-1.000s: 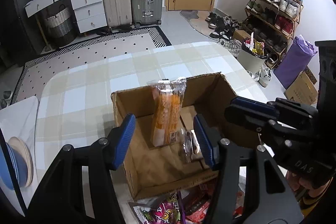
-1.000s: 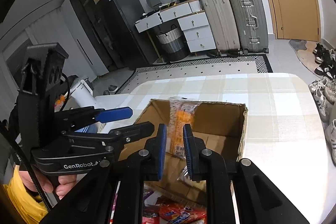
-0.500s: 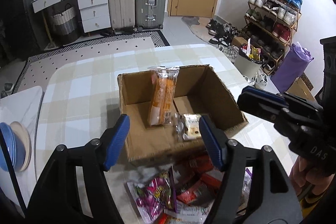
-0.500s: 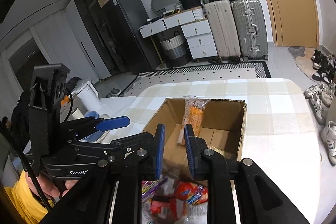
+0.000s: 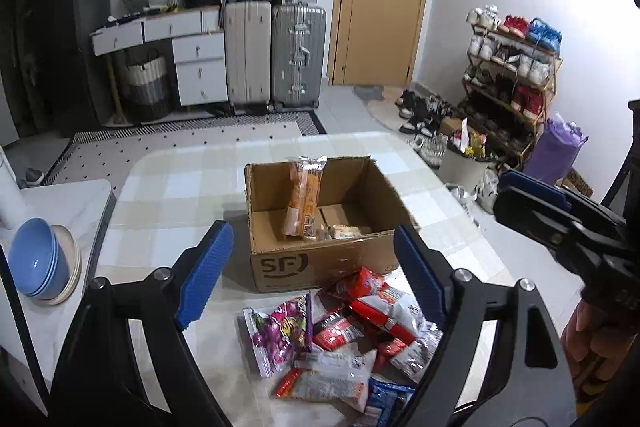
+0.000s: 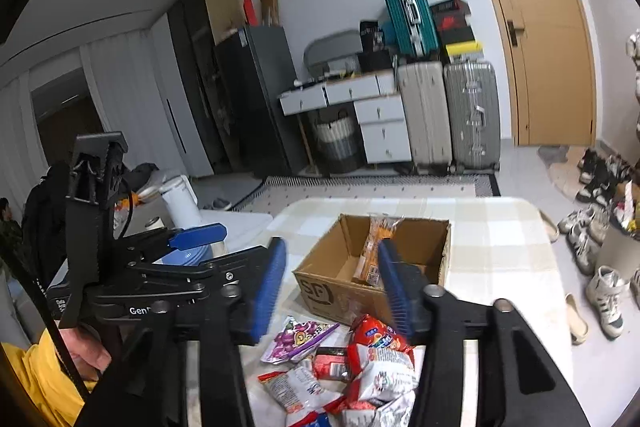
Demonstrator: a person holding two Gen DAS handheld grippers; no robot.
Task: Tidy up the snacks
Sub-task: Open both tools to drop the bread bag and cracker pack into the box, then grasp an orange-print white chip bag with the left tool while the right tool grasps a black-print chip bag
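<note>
orange snack pack (image 5: 303,201) upright in cardboard box (image 5: 320,267); both tools opening, empty

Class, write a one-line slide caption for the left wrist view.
Left gripper opening, empty, above loose snack packets beside a cardboard box.

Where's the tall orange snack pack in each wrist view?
Left wrist: the orange snack pack stands upright in the cardboard box, left of centre against the far wall, mid-frame.
Right wrist: the same pack is centre-frame in the box, partly hidden by the right blue finger.
Shared landmark: the purple grape snack bag in the loose pile in front of the box.
</note>
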